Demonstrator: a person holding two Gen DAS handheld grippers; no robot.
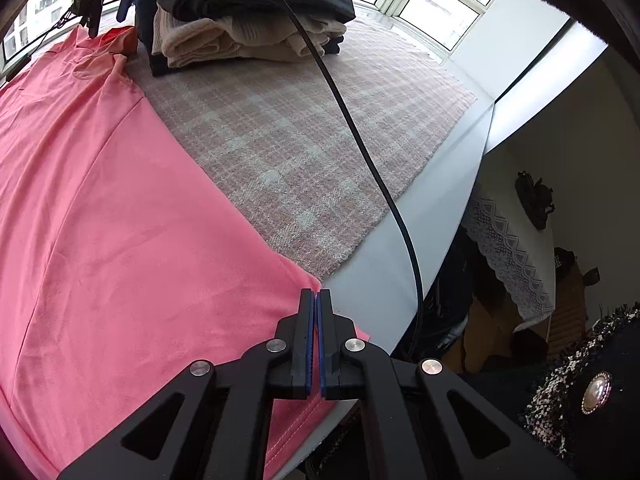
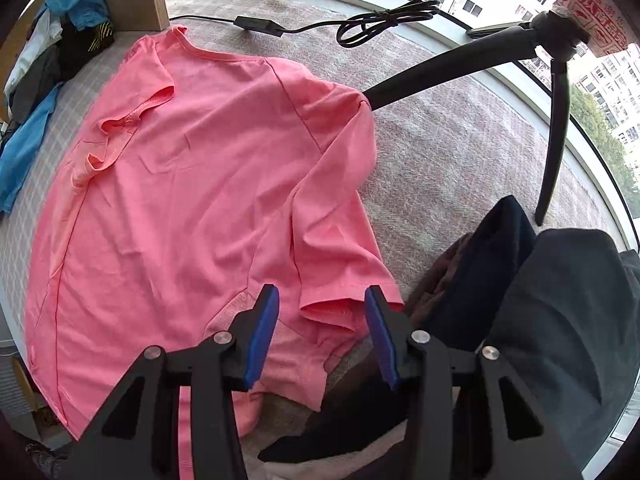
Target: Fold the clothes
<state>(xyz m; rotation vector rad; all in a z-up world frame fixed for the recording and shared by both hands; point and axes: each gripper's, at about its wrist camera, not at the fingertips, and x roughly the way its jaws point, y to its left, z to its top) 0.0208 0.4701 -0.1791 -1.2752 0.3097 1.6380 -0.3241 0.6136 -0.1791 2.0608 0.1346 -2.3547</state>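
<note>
Shirt: the coral-pink short-sleeved T-shirt lies spread flat on the pink-and-white checked blanket, filling the left and middle of the right wrist view, collar towards the upper left, hem towards the lower left.
Left claw: the left claw sits low in the centre of its frame with the blue pads pressed together right at the shirt's hem corner by the blanket's edge; a sliver of pink shows between them, so it reads as pinching that corner, probably to anchor or lift it for a fold.
Right claw: the right claw hangs over the near sleeve at lower centre, jaws parted, blue pads either side of the sleeve cuff and not pressing on it. Looks like it's lining up for a grab!
Why there: one corner held, one sleeve targeted, which suits tucking the sleeve inward first.
Finished stack: folded dark and cream garments are piled at the top of the left view, kept clear of the shirt.
Waiting pile: crumpled blue and black clothes sit at the upper left of the right view.
Hazard: a black tripod leg touches the far sleeve.
</note>
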